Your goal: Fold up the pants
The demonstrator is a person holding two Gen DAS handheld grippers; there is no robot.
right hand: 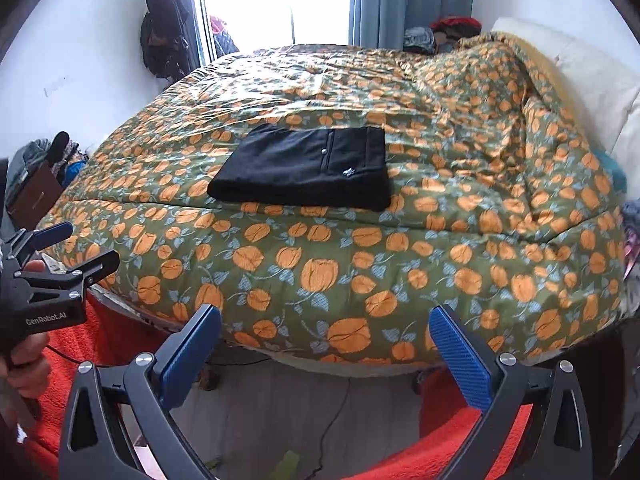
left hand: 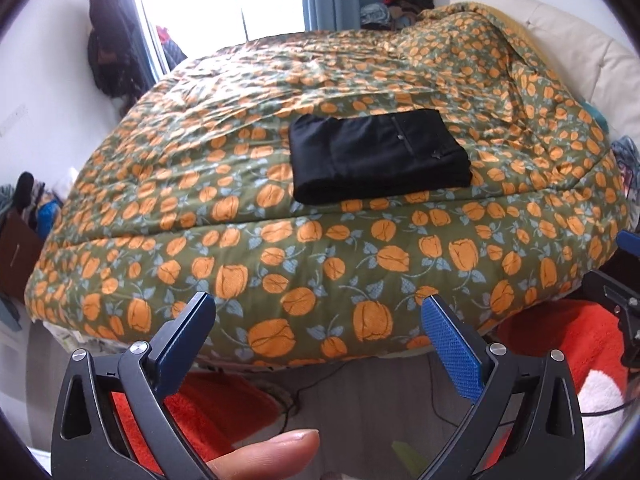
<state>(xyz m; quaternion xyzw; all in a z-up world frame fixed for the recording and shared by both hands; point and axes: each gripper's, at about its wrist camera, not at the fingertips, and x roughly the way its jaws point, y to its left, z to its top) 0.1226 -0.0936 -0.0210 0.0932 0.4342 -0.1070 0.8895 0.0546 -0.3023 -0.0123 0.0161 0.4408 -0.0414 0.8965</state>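
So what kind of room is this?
Most likely a bedroom. A big bed with a flowery quilt fills it, a pale headboard stands at the right, and blue curtains hang by a bright window. Folded black pants lie on the quilt.

pants (right hand: 304, 166): black, folded flat on the flowered quilt (right hand: 360, 248) | right gripper (right hand: 324, 316): fingers wide apart, off the bed's near edge | left gripper (right hand: 76, 248): far left, hand-held, fingers apart

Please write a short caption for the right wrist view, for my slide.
Folded black pants lie on the floral quilt; the open right claw hangs empty before the bed, with the left claw alongside.
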